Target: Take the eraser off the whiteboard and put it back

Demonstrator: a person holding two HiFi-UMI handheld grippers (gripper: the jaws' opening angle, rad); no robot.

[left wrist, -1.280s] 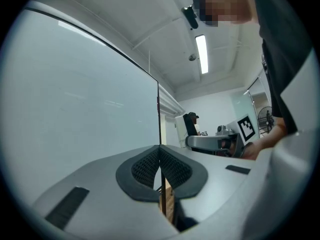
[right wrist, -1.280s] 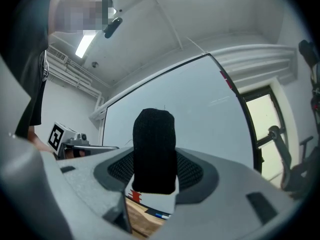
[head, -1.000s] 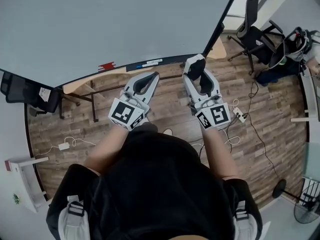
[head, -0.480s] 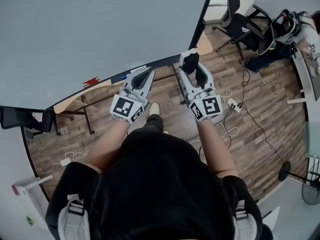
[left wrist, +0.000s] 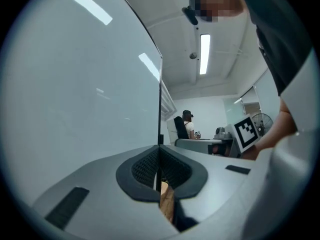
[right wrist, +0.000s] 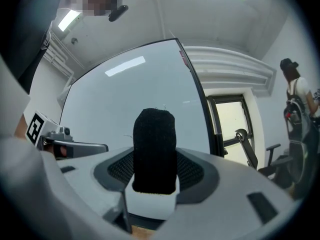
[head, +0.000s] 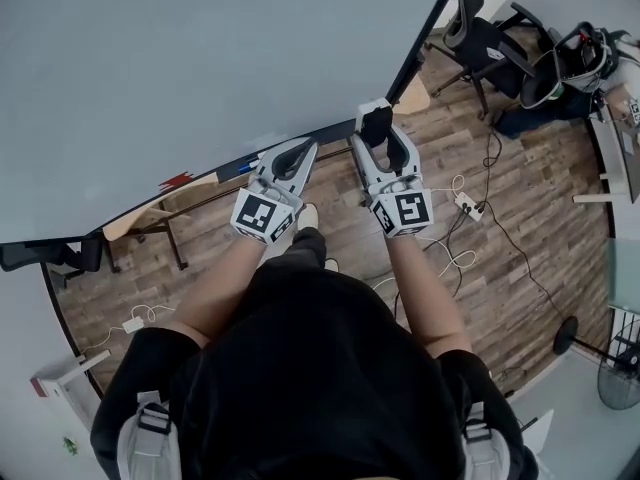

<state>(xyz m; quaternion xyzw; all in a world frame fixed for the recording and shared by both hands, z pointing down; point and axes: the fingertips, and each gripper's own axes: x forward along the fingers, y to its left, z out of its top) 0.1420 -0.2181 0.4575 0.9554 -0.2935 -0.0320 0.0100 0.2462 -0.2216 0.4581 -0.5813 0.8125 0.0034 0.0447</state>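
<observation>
The whiteboard point(head: 200, 58) fills the upper left of the head view; its lower ledge point(head: 215, 173) carries a red marker point(head: 178, 180) and a blue one. My right gripper point(head: 376, 120) is shut on the eraser point(head: 375, 124), just over the ledge near the board's right end. In the right gripper view the eraser point(right wrist: 155, 149) stands upright between the pads point(right wrist: 197, 170), black felt above a white body, with the whiteboard point(right wrist: 130, 94) behind it. My left gripper point(head: 301, 151) hovers left of it, by the ledge. Its jaws meet with nothing between them in the left gripper view point(left wrist: 160, 170).
The board's black post point(head: 425, 43) rises at its right edge. Office chairs point(head: 480, 33) stand beyond it, a power strip with cables point(head: 465, 206) lies on the wood floor, and a fan point(head: 620, 383) stands at lower right. A person point(right wrist: 295, 91) stands in the background.
Both grippers have sunk and slid along the board's lower edge, staying side by side. The eraser remains in the right gripper and the left jaws stay together.
</observation>
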